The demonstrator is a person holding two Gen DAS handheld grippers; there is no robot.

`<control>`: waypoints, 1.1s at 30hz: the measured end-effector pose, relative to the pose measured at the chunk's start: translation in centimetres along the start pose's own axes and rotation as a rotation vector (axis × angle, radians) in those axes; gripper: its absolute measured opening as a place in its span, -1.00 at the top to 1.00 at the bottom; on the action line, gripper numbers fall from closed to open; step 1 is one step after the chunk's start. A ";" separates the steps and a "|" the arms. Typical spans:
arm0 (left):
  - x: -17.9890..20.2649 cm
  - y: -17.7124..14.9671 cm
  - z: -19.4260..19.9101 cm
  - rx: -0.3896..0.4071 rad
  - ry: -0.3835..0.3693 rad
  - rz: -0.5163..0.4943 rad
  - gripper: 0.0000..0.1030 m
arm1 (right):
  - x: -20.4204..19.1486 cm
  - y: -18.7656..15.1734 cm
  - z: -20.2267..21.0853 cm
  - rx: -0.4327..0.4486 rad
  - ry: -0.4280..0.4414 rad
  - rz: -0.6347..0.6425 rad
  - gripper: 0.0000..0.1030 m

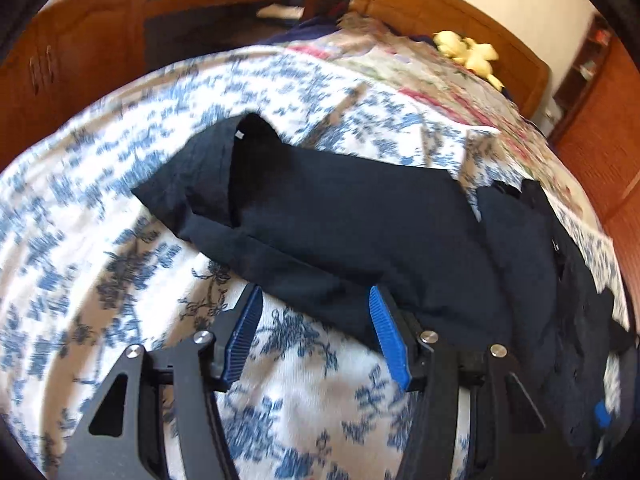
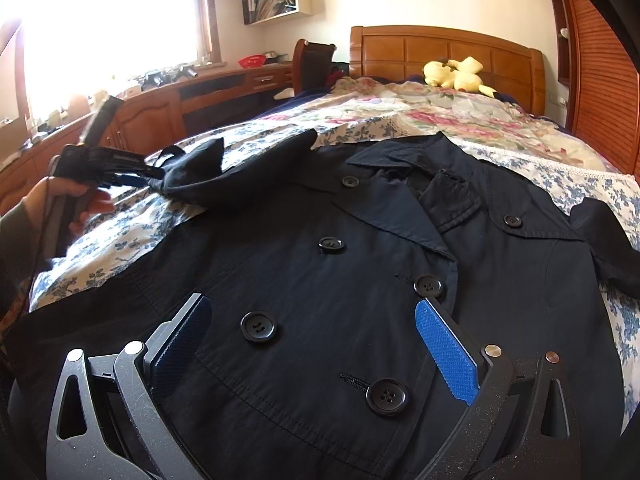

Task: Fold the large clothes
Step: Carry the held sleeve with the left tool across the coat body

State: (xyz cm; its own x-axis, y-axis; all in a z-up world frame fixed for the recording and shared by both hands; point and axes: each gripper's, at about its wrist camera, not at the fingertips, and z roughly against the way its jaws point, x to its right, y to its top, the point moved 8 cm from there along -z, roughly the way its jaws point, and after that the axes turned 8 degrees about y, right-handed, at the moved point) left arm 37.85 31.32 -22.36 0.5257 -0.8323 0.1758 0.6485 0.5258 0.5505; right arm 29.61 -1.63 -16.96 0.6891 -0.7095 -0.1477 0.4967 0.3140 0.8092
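A dark navy double-breasted coat (image 2: 340, 264) lies front up, buttons showing, on the blue-flowered bedspread (image 2: 120, 236). My right gripper (image 2: 312, 300) hovers open just above the coat's buttoned front, with nothing pinched between its blue pads. In the left wrist view the coat's sleeve (image 1: 320, 208) stretches across the bedspread (image 1: 100, 240). My left gripper (image 1: 316, 292) stands open at the sleeve's near edge; its right fingertip overlaps the cloth and the pads grip nothing. From the right wrist view the left gripper (image 2: 132, 178), in a hand, sits at the sleeve's cuff (image 2: 192, 168).
A yellow plush toy (image 2: 456, 74) rests by the wooden headboard (image 2: 440, 52) on a pink-flowered quilt (image 2: 400, 116). A wooden desk (image 2: 168, 108) and a chair (image 2: 312, 64) run along the bed's left side under a bright window. A slatted wardrobe (image 2: 600, 80) stands on the right.
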 end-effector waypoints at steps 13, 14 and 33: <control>0.8 0.6 -4.2 -0.029 0.104 0.000 0.21 | -0.1 0.0 -0.1 0.002 -0.002 0.004 -1.00; 0.7 0.7 -4.4 -0.029 0.126 -0.012 0.33 | -0.1 0.0 -0.1 0.002 -0.003 0.006 -1.00; 14.7 1.6 13.2 0.293 0.052 -0.322 0.98 | 0.9 0.2 7.0 0.007 -0.129 0.058 -1.00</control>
State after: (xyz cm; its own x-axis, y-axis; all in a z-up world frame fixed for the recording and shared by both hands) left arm 39.37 17.64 -8.09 0.3540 -0.9319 -0.0794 0.6042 0.1631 0.7799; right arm 26.65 -6.63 -12.91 0.6429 -0.7655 -0.0270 0.4540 0.3524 0.8184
